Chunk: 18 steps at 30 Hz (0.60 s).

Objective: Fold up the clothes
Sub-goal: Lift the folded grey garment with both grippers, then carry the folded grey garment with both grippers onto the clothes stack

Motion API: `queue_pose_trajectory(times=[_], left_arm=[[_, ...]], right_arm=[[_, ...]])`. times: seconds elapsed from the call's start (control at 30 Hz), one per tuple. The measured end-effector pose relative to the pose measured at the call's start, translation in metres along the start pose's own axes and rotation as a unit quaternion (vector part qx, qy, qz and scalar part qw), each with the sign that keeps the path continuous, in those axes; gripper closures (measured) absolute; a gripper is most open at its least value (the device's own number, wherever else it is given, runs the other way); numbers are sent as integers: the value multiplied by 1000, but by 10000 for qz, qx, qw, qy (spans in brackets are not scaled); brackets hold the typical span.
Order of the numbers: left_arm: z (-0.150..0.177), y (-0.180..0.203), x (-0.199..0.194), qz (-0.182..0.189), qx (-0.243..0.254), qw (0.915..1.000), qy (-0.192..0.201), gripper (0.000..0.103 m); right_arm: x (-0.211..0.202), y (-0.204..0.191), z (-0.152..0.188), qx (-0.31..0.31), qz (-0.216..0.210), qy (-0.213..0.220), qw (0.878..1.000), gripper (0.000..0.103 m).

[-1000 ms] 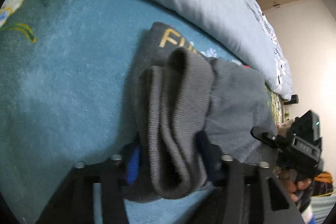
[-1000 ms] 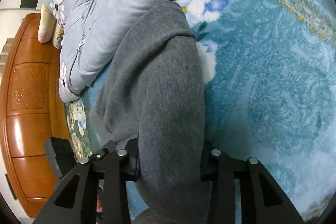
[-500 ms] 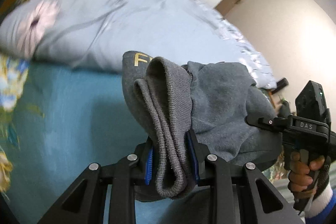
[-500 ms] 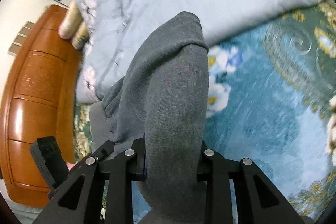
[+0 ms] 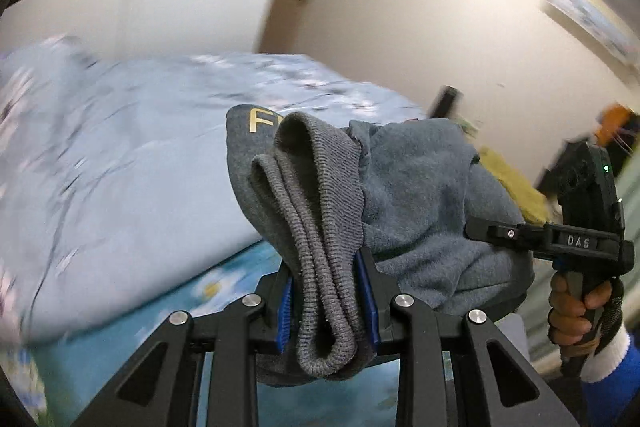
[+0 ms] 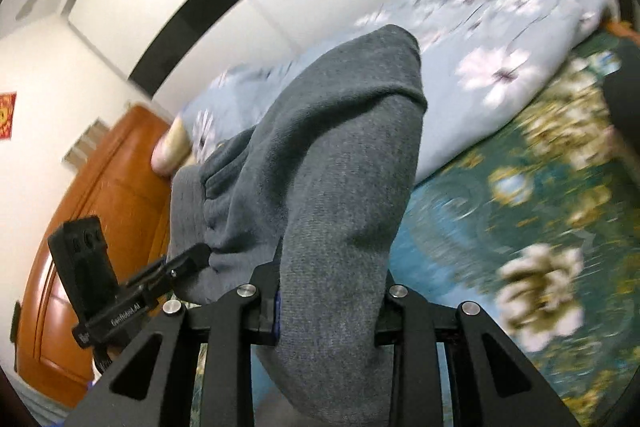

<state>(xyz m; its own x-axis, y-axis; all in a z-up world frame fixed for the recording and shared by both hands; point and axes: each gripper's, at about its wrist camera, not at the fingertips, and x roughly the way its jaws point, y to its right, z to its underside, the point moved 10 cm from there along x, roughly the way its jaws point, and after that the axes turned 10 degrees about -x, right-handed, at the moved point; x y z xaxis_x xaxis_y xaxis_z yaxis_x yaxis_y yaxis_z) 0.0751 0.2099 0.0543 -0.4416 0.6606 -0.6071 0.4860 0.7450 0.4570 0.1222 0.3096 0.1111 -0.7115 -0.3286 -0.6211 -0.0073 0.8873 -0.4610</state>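
A grey sweatshirt [image 5: 416, 187] with gold lettering hangs in the air above the bed, held at two places. My left gripper [image 5: 326, 301] is shut on its ribbed hem [image 5: 316, 227], which bunches between the blue pads. My right gripper [image 6: 330, 301] is shut on a thick fold of the same grey sweatshirt [image 6: 332, 155]. In the left wrist view the right gripper's body [image 5: 580, 239] shows at the right, gripped by a person's hand [image 5: 576, 311]. Low on the left of the right wrist view is the left gripper's body [image 6: 120, 291].
A light blue floral quilt [image 5: 120, 163] lies heaped across the bed [image 6: 500, 207], which has a teal floral cover. A brown wooden headboard [image 6: 96, 211] stands at the left of the right wrist view. Pale walls and a dark band are behind.
Both grippers have risen from the bed with the sweatshirt, which now hangs clear of the cover. The jaws have squeezed tighter on the cloth. The left view has rolled.
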Motion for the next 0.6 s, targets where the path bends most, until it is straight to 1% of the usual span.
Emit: queue_pose_trajectory(times=[0.1, 0.2, 0.23, 0.33, 0.43, 0.53, 0.6], left_arm=[[-26, 63, 36, 368, 437, 9982, -187, 73], [-50, 140, 81, 778, 904, 9920, -426, 73], [-55, 158, 90, 882, 980, 9901, -490, 73], [-74, 238, 129, 1314, 1323, 9797, -737, 73], [-89, 316, 170, 1730, 1579, 9670, -1002, 73], [-100, 379, 205, 1985, 1756, 9564, -1224, 73], [-106, 422, 229, 2100, 1917, 9491, -1353, 73]], right_arm=[[-54, 45, -16, 150, 344, 369, 9986, 74], [-114, 98, -31, 356, 720, 728, 9941, 74], [-132, 114, -35, 441, 842, 833, 9920, 74], [-193, 169, -48, 680, 1246, 1162, 9830, 74], [-249, 219, -59, 933, 1591, 1503, 9713, 74], [-295, 263, -66, 1214, 1911, 1828, 9567, 73], [-315, 289, -67, 1351, 2103, 1996, 9475, 73]])
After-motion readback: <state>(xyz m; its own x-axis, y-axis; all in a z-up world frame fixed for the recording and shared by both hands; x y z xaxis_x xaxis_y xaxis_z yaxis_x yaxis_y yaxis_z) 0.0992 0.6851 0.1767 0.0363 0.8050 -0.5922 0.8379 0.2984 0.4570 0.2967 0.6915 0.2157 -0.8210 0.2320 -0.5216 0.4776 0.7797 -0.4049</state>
